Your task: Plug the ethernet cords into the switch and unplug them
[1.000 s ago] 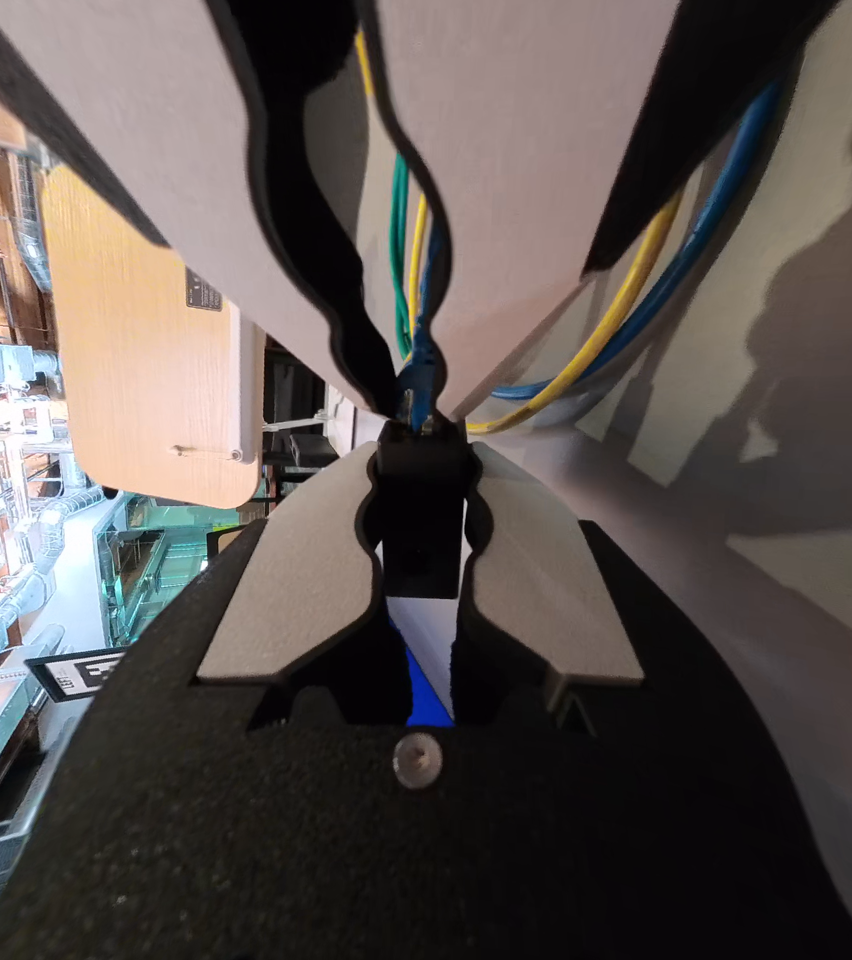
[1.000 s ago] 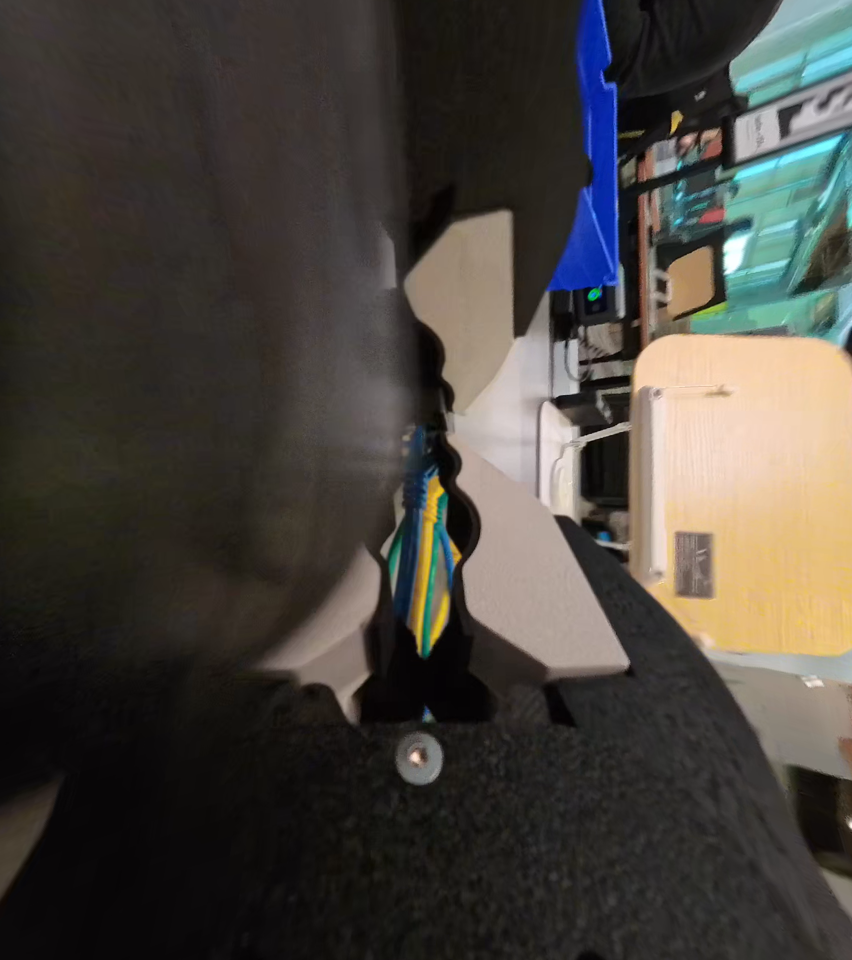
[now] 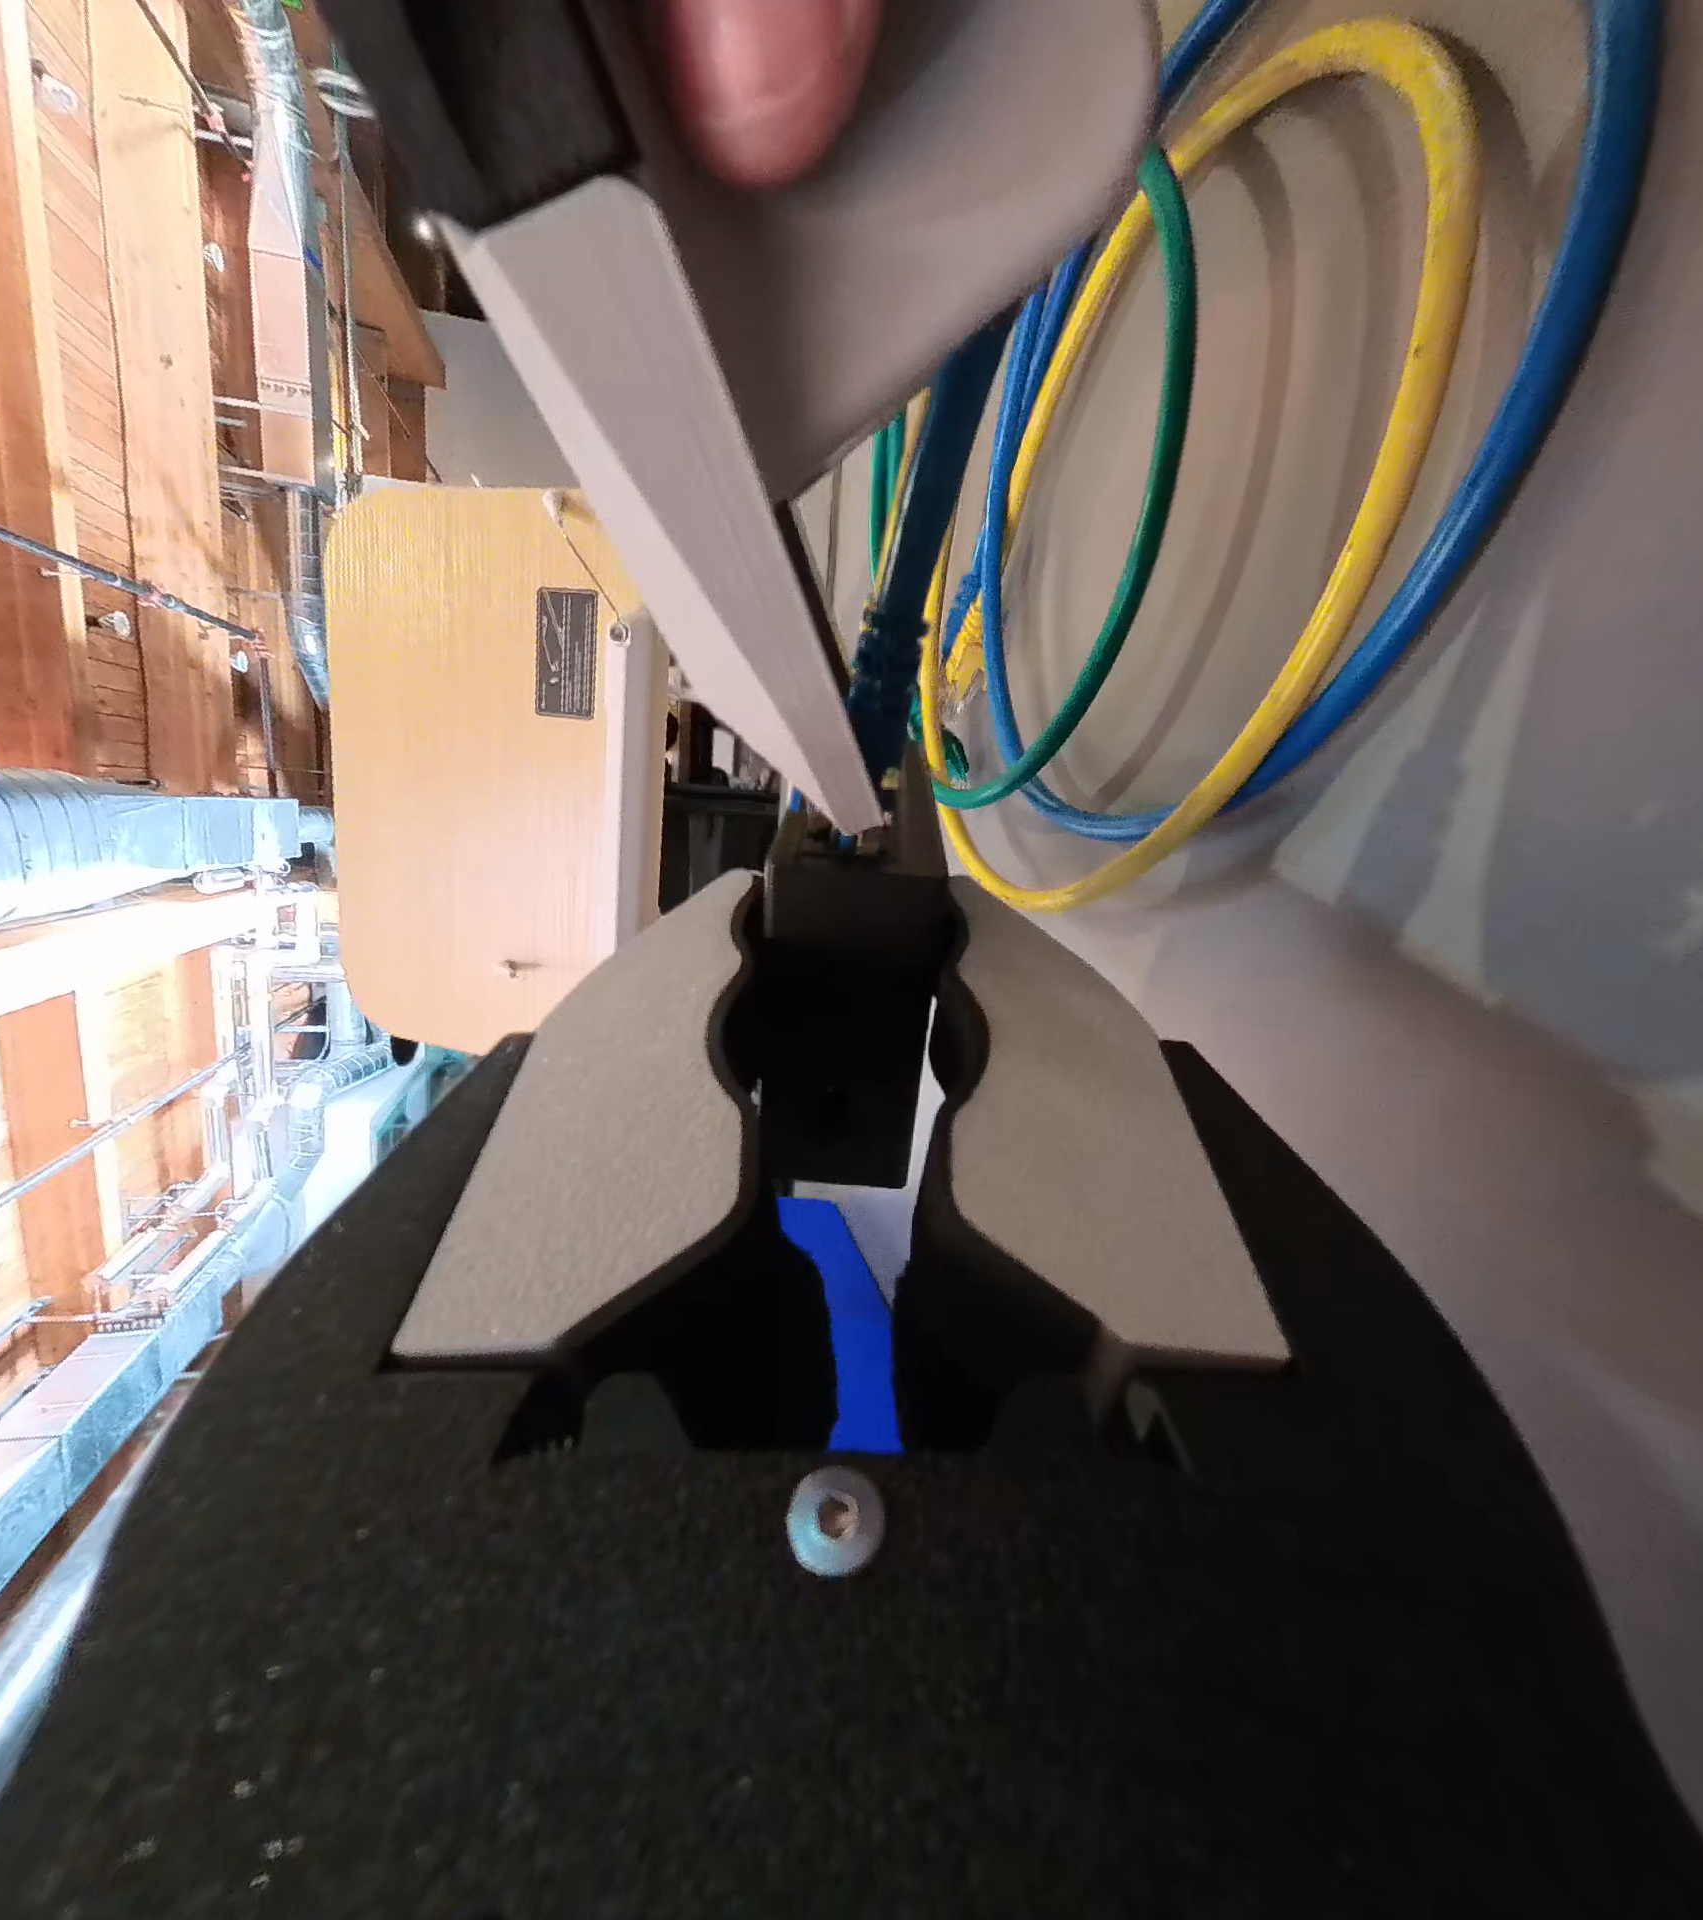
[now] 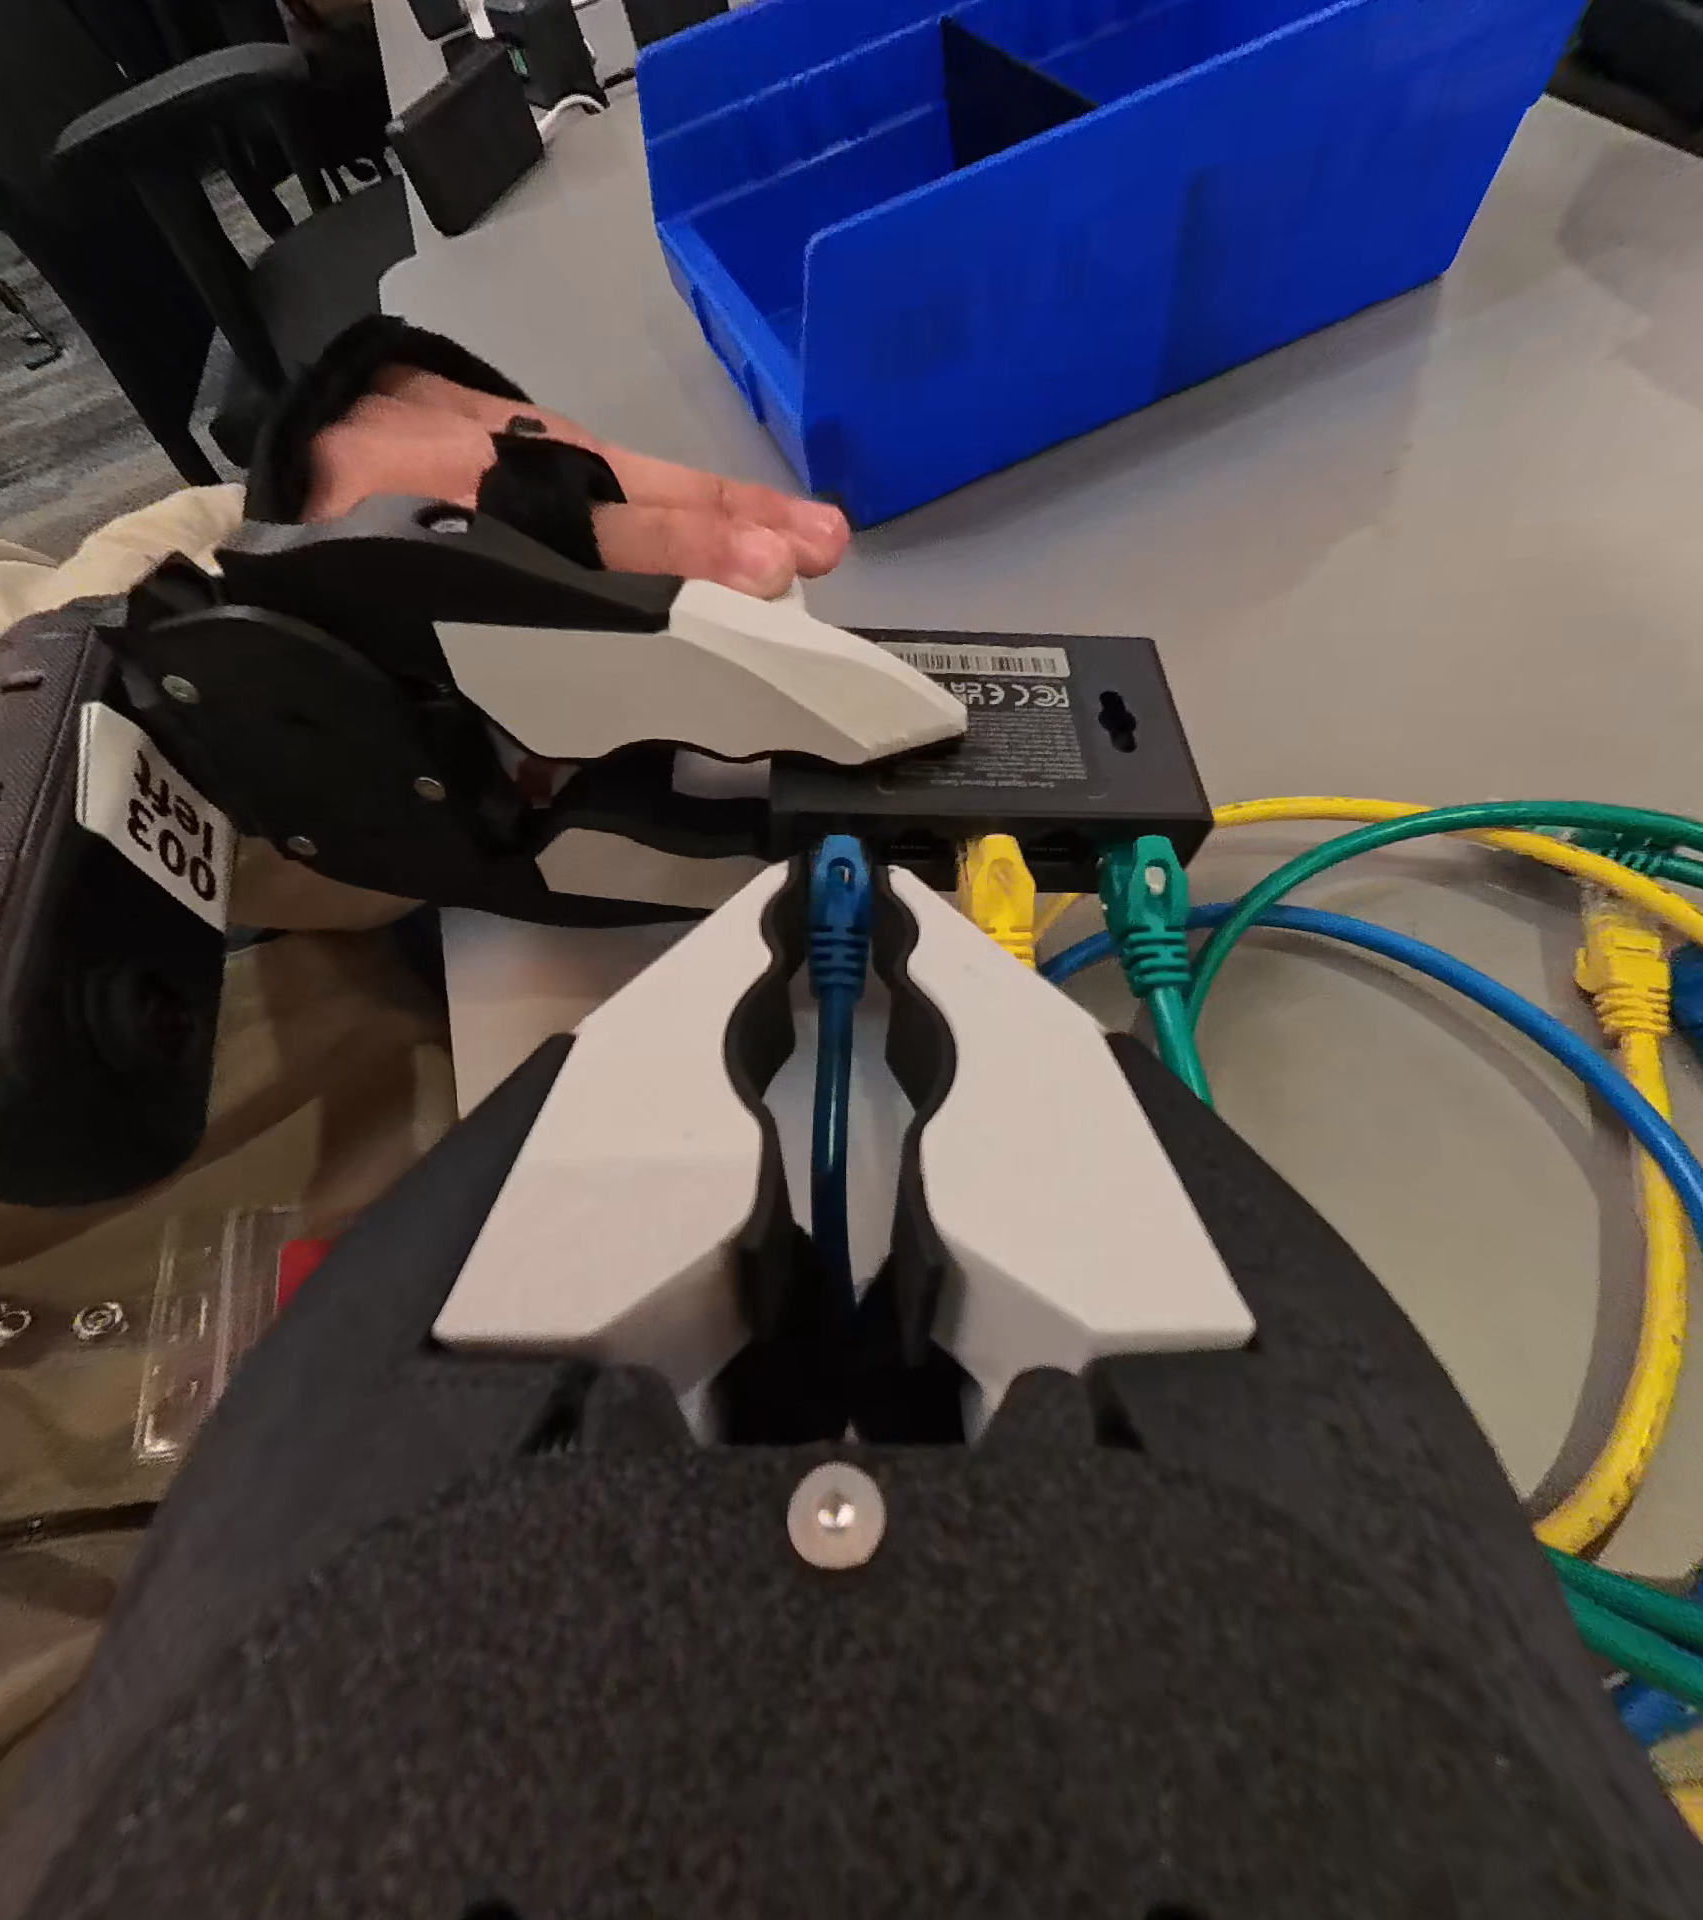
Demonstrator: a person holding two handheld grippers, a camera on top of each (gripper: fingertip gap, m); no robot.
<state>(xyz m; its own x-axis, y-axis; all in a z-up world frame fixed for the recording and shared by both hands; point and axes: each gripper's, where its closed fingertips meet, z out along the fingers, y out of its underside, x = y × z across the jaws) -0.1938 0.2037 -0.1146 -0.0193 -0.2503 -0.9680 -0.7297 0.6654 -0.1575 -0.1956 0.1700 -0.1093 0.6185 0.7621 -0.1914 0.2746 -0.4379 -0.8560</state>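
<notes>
Switch [image 3: 842, 1039], black, sat at frame centre in the left wrist view, clamped between the left gripper's [image 3: 847, 935] jaws; coiled cords [image 3: 1346, 644] lay upper right. Right wrist view: right gripper [image 4: 839, 894], jaws narrow, flanked the plugged blue cord [image 4: 839, 914], contact unclear; blue bin [image 4: 1086, 239] stood above.

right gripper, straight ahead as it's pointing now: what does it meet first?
Probably the blue plug, already between the jaws of the right gripper and seated in the black switch. Just behind it comes the switch's port face. Depth is hard to judge, so whether the tips already touch the switch is unclear.
</notes>
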